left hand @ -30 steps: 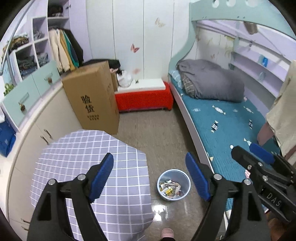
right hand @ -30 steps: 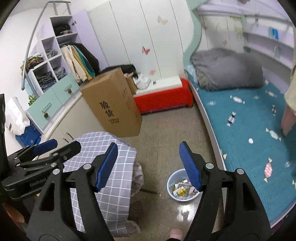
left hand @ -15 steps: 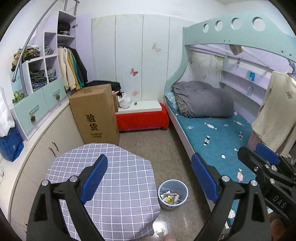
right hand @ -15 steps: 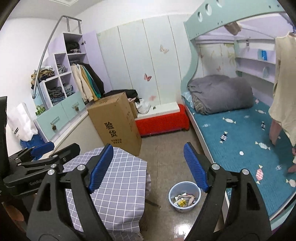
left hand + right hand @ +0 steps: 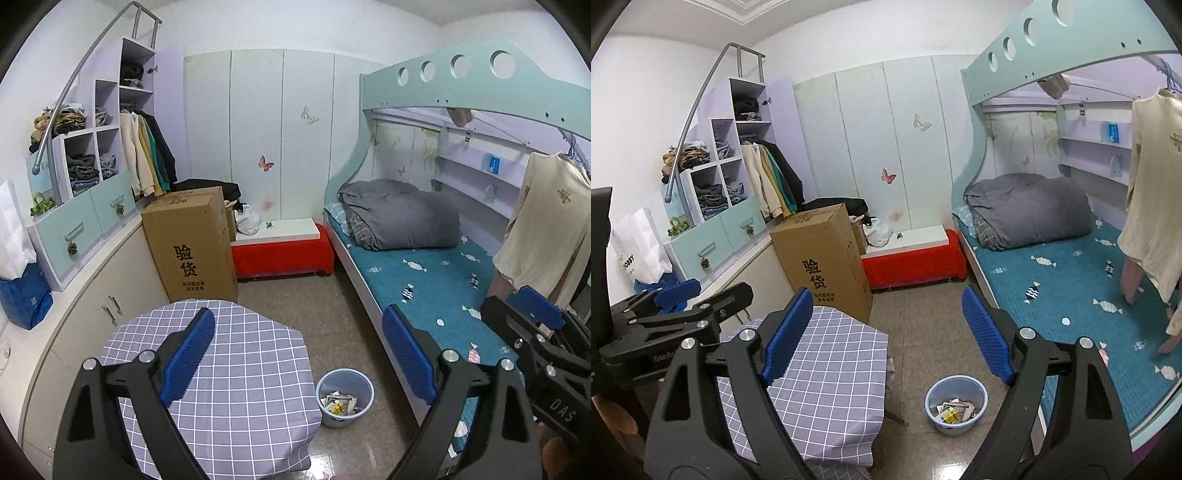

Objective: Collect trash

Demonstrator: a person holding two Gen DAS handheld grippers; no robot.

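Observation:
A small blue bin [image 5: 345,397] with paper scraps and wrappers in it stands on the floor between the table and the bed; it also shows in the right wrist view [image 5: 956,403]. My left gripper [image 5: 295,354] is open and empty, held high above the table and bin. My right gripper [image 5: 886,332] is open and empty, also held high. The right gripper shows at the right edge of the left wrist view [image 5: 532,332]; the left gripper shows at the left of the right wrist view [image 5: 676,314].
A table with a purple checked cloth [image 5: 236,384] stands at the lower left. A tall cardboard box [image 5: 192,243], a red bench [image 5: 282,254], a bunk bed with a teal mattress [image 5: 436,288] and wardrobe shelves [image 5: 92,206] ring the floor. A beige shirt [image 5: 550,229] hangs at right.
Both grippers have risen and tilted up, so the room shows from higher and farther. The bin and table look smaller and lower. Both grippers stay open.

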